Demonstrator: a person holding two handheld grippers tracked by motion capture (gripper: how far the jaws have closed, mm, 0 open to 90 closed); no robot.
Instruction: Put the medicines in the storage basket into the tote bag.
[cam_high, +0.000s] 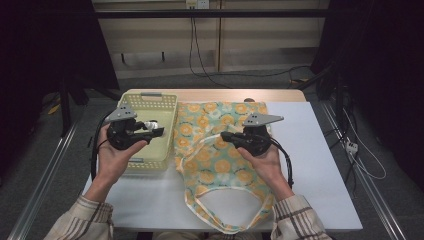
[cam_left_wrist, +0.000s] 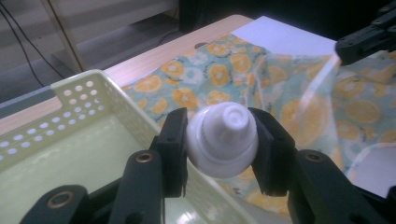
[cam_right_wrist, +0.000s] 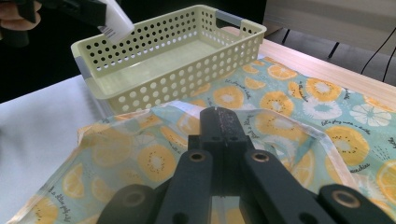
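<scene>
White tube (cam_left_wrist: 221, 139) clamped in our left gripper (cam_high: 156, 128) has left the basket (cam_high: 165, 107); right gripper (cam_high: 226, 135) pinches the fabric bag's (cam_high: 220, 165) rim up, insertion remaining.

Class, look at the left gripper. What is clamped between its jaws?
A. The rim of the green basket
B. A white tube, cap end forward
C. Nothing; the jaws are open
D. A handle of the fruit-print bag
B: in the left gripper view, the left gripper has its jaws pressed on either side of the white tube, cap facing the camera.

Glossy white plastic tube (cam_left_wrist: 221, 140), perforated plastic basket (cam_high: 150, 102), printed cloth bag (cam_high: 220, 165).
</scene>
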